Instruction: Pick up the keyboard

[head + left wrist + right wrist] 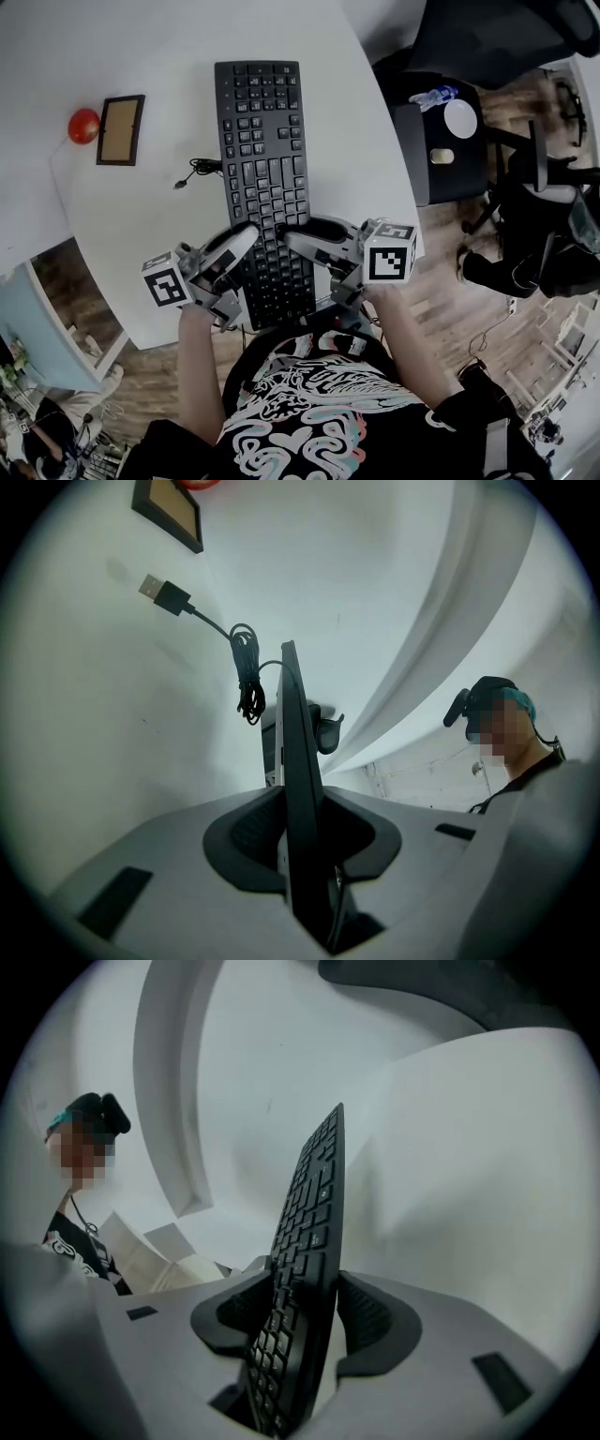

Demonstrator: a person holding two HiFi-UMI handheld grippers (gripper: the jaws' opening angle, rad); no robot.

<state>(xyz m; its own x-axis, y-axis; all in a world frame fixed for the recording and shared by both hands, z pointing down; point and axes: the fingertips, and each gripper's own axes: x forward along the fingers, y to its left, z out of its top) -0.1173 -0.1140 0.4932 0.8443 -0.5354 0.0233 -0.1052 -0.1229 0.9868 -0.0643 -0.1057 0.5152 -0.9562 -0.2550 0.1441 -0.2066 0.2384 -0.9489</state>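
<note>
Already the grasp is half made: the keyboard (265, 178) lies lengthwise on the white table (131, 47), its near end at the table's edge by the person, and the left gripper (239, 246) is clamped on that end's left side. The right gripper (305, 234) straddles the opposite side, but its jaws stand wide, one pad (373, 1321) clear of the board, so it grips nothing. What remains, I judge, is closing the right jaws and lifting; the keyboard does not look raised yet.
</note>
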